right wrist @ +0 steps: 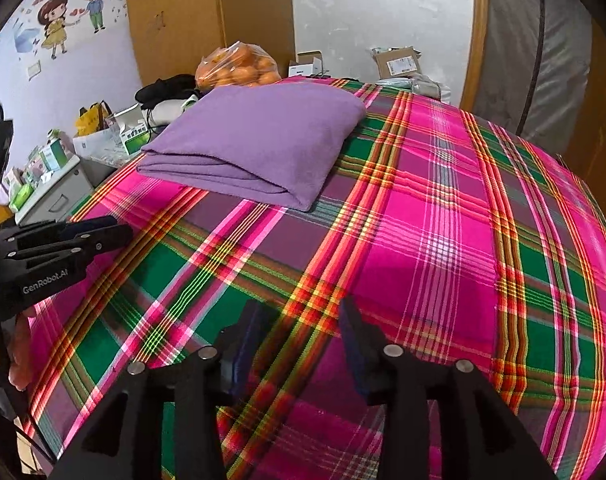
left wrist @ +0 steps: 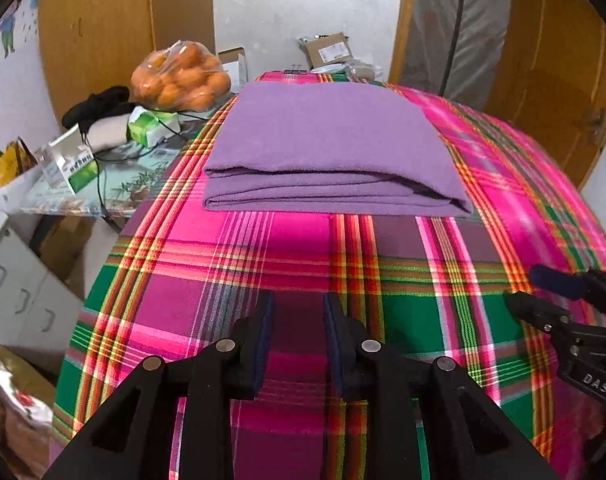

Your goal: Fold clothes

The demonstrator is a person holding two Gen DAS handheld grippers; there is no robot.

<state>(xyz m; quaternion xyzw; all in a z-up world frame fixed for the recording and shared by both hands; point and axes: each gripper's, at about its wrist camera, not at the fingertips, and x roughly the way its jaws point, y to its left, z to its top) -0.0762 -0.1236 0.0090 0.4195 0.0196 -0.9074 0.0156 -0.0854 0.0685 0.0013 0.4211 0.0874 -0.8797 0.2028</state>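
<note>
Left wrist view: left gripper (left wrist: 297, 300) jaws a narrow gap apart, nothing between them, hovering over the plaid tablecloth (left wrist: 403, 280). Folded purple towel (left wrist: 327, 140) lies flat at the far end, well apart from the fingertips. Right gripper (left wrist: 543, 292) enters at the right edge, empty. Bag of oranges (left wrist: 181, 76) sits far left, past the towel. Right wrist view: right gripper (right wrist: 301, 320) jaws spread wide, holding nothing, above bare cloth. Towel (right wrist: 259, 136) far left; left gripper (right wrist: 111, 228) at the left edge, clear of it.
</note>
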